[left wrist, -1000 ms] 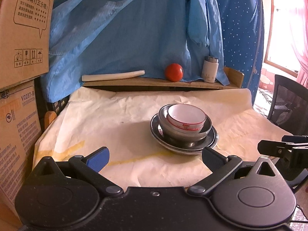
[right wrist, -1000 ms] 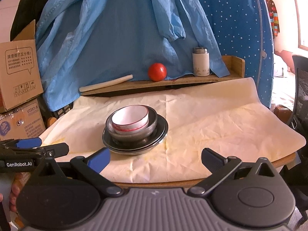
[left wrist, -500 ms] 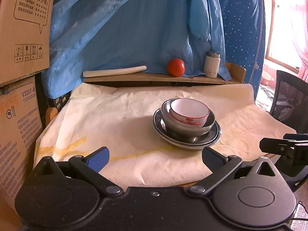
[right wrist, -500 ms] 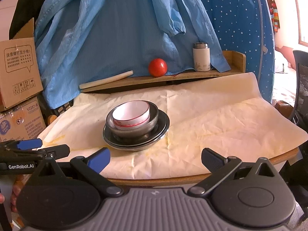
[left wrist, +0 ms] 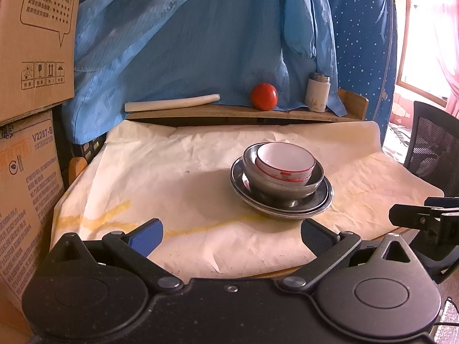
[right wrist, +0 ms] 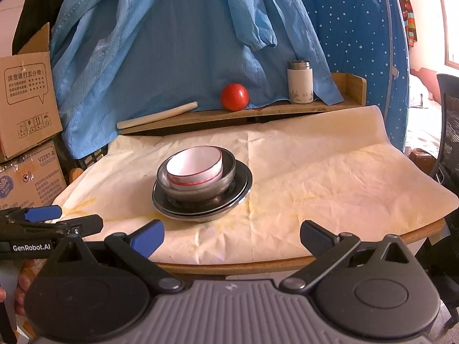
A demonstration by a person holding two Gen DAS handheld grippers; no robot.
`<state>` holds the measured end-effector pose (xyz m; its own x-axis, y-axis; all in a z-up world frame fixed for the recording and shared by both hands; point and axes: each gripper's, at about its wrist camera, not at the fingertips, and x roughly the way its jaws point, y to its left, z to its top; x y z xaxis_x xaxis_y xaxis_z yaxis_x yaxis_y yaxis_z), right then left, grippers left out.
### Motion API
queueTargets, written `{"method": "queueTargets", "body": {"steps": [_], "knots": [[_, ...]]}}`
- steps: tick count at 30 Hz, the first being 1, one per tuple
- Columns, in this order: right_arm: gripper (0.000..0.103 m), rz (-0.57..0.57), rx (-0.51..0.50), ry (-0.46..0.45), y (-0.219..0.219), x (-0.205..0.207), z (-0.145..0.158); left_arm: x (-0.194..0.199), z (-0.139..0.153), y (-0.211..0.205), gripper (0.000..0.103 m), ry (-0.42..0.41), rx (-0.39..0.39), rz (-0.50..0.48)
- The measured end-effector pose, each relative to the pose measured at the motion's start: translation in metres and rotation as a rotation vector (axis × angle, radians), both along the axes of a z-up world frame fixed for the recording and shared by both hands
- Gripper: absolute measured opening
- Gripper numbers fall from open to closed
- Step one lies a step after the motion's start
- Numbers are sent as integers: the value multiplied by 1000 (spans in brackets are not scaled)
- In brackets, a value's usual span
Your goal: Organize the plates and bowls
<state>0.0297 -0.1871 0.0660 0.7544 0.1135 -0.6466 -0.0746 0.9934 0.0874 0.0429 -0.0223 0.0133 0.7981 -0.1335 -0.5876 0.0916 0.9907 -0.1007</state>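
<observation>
Left wrist view: the left gripper (left wrist: 231, 233) is held with jaws spread wide and empty; the stacked bowls (left wrist: 282, 172) are seen ahead, slightly right. The right gripper (right wrist: 232, 233) is likewise spread, the stack (right wrist: 200, 180) ahead-left on the counter (right wrist: 330, 177).

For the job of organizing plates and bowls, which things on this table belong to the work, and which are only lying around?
Belong to the job:
- white bowl with a red rim, on top
- metal bowl holding it
- metal plates stacked underneath

Only lying about, on the wooden shelf behind:
- red tomato
- white flask
- white roll
Also the cardboard boxes at the left.
</observation>
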Motion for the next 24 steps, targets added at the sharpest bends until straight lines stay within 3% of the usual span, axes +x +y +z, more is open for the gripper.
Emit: {"method": "queueTargets", "body": {"steps": [24], "knots": [[103, -1, 0, 1, 1, 0, -1, 0, -1, 1, 102, 4, 0, 1]]}}
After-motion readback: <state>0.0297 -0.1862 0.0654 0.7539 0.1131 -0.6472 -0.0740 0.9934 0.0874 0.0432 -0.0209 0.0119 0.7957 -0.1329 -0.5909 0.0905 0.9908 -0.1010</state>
